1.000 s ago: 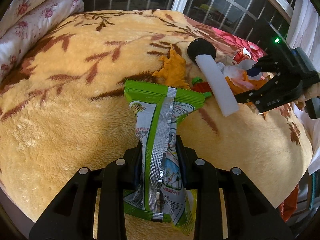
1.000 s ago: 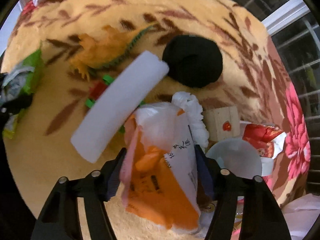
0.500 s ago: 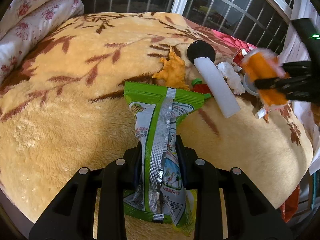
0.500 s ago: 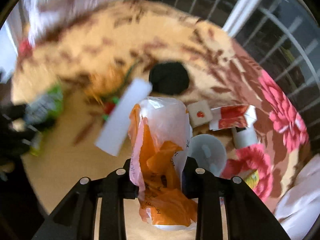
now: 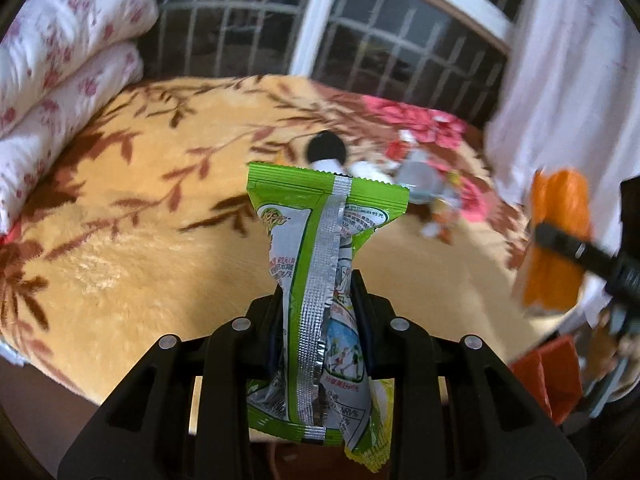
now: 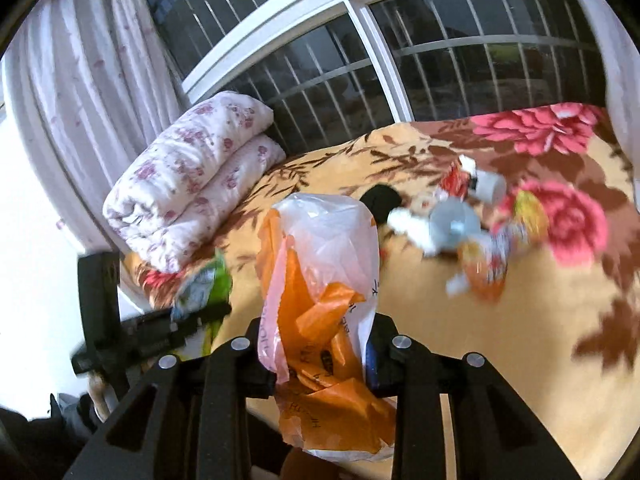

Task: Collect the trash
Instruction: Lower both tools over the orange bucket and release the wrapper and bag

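My left gripper (image 5: 318, 312) is shut on a green and silver snack wrapper (image 5: 320, 240), held upright above the bed's near edge. My right gripper (image 6: 318, 340) is shut on a crumpled orange and white plastic bag (image 6: 324, 280), also lifted off the bed. In the left wrist view the bag (image 5: 558, 236) and the right gripper (image 5: 560, 242) appear at the far right, blurred. In the right wrist view the wrapper (image 6: 208, 284) and the left gripper (image 6: 188, 318) show at the left. More trash (image 6: 472, 236) lies on the blanket: a clear cup, white tissue and bright wrappers.
A tan leaf-patterned blanket (image 5: 120, 248) with pink flowers covers the bed. Folded floral quilts (image 6: 188, 184) are stacked at the bed's end by the barred window (image 6: 440, 64). A black round object (image 5: 326, 150) lies mid-bed. White curtains (image 5: 560, 60) hang at the side.
The right gripper closed on the orange and white bag, lifted it off the bed and swung away from the pile. The left gripper rose and pulled back with the green wrapper.
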`<state>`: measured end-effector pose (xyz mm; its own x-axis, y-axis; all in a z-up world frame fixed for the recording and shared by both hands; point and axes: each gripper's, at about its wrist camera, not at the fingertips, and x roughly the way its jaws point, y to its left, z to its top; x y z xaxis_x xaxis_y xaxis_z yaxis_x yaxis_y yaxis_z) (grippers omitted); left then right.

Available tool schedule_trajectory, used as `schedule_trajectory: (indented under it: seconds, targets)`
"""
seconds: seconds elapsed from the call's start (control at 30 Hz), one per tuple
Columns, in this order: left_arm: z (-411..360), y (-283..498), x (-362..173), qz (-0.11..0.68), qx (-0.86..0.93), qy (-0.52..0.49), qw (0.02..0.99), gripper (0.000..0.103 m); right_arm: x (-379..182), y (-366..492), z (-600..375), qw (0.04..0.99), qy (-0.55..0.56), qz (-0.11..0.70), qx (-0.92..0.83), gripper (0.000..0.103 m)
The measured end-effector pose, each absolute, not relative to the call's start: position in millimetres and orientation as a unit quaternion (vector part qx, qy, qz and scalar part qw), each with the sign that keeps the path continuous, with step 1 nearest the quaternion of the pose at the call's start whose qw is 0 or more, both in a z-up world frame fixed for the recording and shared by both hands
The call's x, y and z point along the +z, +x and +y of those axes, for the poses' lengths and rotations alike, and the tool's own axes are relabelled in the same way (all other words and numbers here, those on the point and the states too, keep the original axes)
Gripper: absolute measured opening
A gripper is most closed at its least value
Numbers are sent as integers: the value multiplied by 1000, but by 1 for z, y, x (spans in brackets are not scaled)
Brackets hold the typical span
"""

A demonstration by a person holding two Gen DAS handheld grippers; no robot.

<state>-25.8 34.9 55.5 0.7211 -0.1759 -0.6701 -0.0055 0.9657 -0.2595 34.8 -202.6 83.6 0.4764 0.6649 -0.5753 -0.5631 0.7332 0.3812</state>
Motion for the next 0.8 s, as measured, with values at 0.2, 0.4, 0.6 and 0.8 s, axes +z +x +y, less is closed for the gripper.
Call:
schedule_trajectory:
  seconds: [0.2,0.4,0.6,0.8]
  targets:
    - [-4,-77,47,377,-108,-65,918,28,68,-50,-220,857,71,359,362,31]
    - [-30,-111,2,417,-145,0,897,28,13,-100,-221,843,9,417,340,33]
    - [-38,-107,-80,507,-145,17,849,28,-76,-99,-211,800,-1,518,301,33]
    - [-45,-89,-158,583,-139,26,800,28,-146,-82,-194,760,-19,587,279,33]
